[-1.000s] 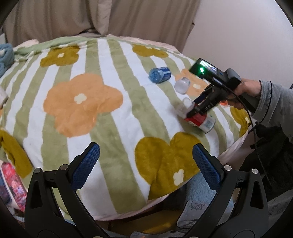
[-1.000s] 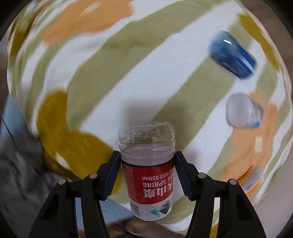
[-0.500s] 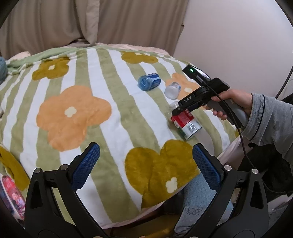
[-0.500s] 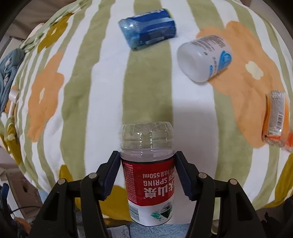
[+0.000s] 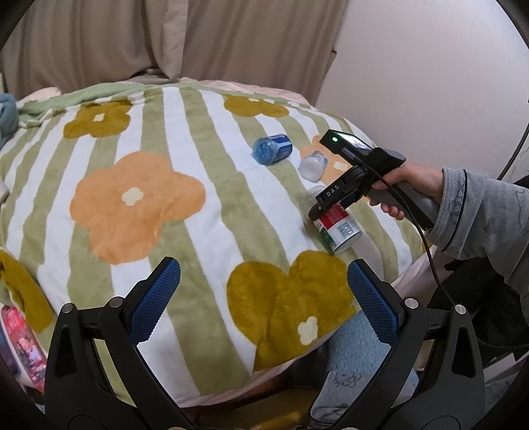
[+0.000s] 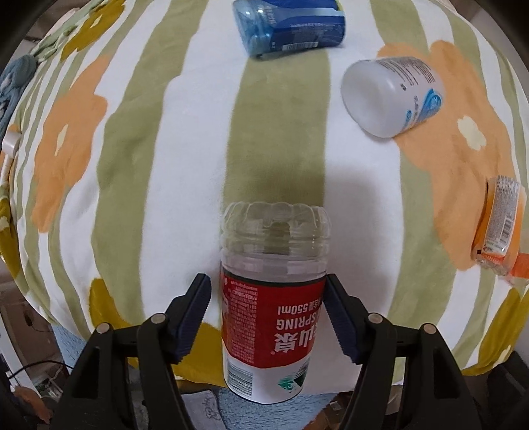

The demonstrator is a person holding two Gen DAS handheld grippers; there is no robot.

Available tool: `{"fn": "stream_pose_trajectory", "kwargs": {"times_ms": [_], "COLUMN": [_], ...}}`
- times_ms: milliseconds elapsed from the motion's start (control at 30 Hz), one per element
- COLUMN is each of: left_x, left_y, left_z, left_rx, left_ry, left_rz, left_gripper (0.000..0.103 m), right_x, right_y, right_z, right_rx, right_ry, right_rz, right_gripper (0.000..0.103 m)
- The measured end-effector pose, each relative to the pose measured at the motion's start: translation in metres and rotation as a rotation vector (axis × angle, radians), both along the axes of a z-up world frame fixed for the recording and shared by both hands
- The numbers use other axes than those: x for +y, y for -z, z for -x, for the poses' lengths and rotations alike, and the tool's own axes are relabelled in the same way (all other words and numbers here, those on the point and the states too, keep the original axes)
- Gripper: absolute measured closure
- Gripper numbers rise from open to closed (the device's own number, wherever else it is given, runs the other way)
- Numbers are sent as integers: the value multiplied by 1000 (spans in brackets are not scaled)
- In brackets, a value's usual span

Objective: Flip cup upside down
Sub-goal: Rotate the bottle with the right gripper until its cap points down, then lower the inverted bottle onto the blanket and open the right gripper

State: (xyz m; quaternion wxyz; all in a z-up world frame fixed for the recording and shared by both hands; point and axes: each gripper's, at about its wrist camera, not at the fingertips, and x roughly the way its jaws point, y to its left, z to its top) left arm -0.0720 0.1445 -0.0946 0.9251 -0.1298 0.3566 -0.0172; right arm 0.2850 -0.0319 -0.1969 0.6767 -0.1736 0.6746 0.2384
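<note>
A cut-off clear plastic bottle cup (image 6: 271, 314) with a red "550ml" label lies between the fingers of my right gripper (image 6: 267, 284). Its closed ribbed end points away from the camera. The jaws stand slightly apart: a thin gap shows at the left pad (image 6: 198, 307), while the right pad sits against the label. In the left wrist view the cup (image 5: 339, 228) rests tilted on the flowered blanket (image 5: 132, 198), under the right gripper (image 5: 319, 211) held by a hand (image 5: 406, 188). My left gripper (image 5: 263, 268) hangs open and empty over the blanket's near edge.
Beyond the cup a blue cup (image 6: 291, 26) and a white cup (image 6: 393, 96) lie on their sides. An orange-labelled container (image 6: 499, 225) lies at the right. The bed edge drops off just behind the cup, with light-blue fleece (image 5: 357, 357) below.
The right gripper swung round and brought the cup down onto the blanket. Its jaws have widened a little, leaving a gap at the left pad. The left gripper stayed open.
</note>
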Motion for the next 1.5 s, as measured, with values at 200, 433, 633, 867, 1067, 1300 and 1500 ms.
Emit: {"fn": "stream_pose_trajectory", "kwargs": {"times_ms": [200,433,633,867,1067,1300,1500], "left_x": [-2,-6,-15,-26,-33,-41,-43], "left_y": [0,-3,-4,-6,-5,-4,-3], "left_z": [-1,-1,-1,5,-2,-9,-11], "left_rx": [0,-41,-83,-106,-109,-110,-101], "left_ry": [5,0,-16,-35,-22,-4,-5], "left_rz": [0,-16,-27,-63,-63,-61,-59], "left_gripper": [2,2,2,2,2,2,2], "right_x": [2,-43,-82,-65,-63,-70,-71], "right_y": [6,-50,-26,-19,-17,-11,-13], "right_z": [1,42,88,94,114,126,126], "right_rx": [-26,-413,-769,-855,-885,-892,-894], "right_ry": [-17,-33,79,109,25,20,32], "right_rz": [-16,-402,-667,-694,-630,-611,-599], "right_gripper": [47,47,47,47,47,47,45]}}
